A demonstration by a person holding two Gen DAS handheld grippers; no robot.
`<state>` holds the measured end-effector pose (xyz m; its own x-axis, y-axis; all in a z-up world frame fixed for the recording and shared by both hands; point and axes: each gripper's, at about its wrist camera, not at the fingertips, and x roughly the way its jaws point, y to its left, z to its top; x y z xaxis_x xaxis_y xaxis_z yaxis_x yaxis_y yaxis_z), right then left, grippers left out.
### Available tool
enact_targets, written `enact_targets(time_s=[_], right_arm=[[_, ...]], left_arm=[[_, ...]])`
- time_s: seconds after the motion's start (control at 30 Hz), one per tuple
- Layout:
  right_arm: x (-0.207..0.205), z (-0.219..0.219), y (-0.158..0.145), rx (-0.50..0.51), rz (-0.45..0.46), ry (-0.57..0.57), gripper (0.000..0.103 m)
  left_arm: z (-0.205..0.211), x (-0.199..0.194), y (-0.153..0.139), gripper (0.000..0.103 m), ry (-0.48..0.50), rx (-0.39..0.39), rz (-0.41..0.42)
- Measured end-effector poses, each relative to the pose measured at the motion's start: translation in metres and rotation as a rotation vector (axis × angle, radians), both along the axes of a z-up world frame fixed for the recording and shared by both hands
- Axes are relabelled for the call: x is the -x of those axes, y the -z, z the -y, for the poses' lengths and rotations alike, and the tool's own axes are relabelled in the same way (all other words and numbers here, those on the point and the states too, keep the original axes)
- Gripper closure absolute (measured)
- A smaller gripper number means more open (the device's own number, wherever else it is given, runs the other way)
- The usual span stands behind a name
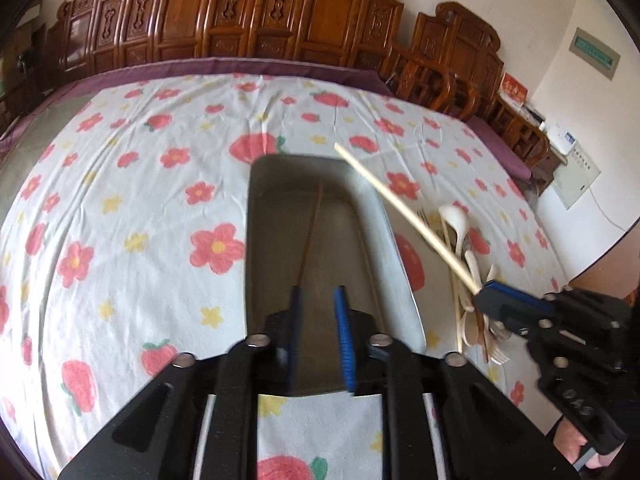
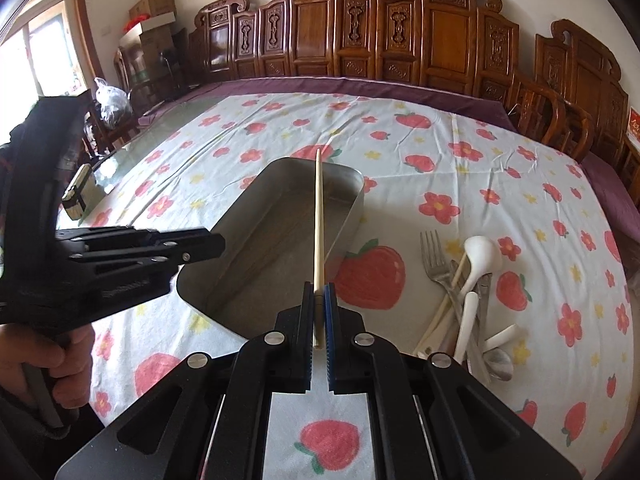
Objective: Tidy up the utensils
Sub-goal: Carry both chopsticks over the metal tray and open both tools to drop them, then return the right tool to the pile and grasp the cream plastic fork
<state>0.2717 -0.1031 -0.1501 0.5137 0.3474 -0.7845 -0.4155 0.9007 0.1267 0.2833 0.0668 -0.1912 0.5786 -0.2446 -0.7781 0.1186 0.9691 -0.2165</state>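
A steel tray (image 1: 394, 240) (image 2: 240, 216) lies on the flowered tablecloth, with a thin dark chopstick (image 1: 310, 232) inside it. My left gripper (image 1: 318, 292) is open and empty, hovering over the tray's near end. My right gripper (image 2: 319, 288) (image 1: 480, 294) is shut on a pale wooden chopstick (image 2: 318, 216) (image 1: 400, 210), held in the air pointing over the tray. A pile of utensils (image 2: 464, 292) (image 1: 466, 264) lies right of the tray: forks, white spoons, metal spoons and a pale chopstick.
The flowered tablecloth (image 1: 140, 200) covers a large table with a purple border (image 2: 400, 88). Carved wooden chairs (image 2: 440, 32) line the far side. Boxes (image 2: 156, 12) and a plastic bag (image 2: 112, 100) sit at the far left.
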Motion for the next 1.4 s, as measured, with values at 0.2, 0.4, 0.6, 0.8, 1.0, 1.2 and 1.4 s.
enact_targets(time_s=[0.2,0.4,0.6,0.8,1.0,1.2,1.4], right_arm=[[-0.008,-0.02,0.012,0.004,-0.038,0.008,0.097],[-0.018,-0.037,0.024,0.013,-0.06,0.025,0.097],[-0.025,-0.041,0.026,-0.045,-0.075,0.0,0.088],[-0.011,-0.016,0.012,-0.051,-0.027,-0.014,0.088],[0.003,0.043,-0.003,0.005,0.011,0.042,0.088],[0.004,0.099,-0.001,0.053,0.009,0.118,0.088],[0.005,0.124,0.019,0.08,-0.025,0.156,0.088]], left_arm=[[-0.017,0.001,-0.017,0.085,-0.029,-0.03,0.056],[-0.032,-0.001,-0.022,0.085,-0.055,-0.074,0.079],[-0.04,-0.001,-0.024,0.085,-0.057,-0.057,0.077],[-0.031,0.002,-0.027,0.085,-0.019,-0.051,0.09],[-0.01,0.01,-0.031,0.079,0.038,-0.041,0.105],[0.011,0.023,-0.042,0.061,0.086,-0.038,0.172],[0.038,0.029,-0.033,0.049,0.133,-0.009,0.152]])
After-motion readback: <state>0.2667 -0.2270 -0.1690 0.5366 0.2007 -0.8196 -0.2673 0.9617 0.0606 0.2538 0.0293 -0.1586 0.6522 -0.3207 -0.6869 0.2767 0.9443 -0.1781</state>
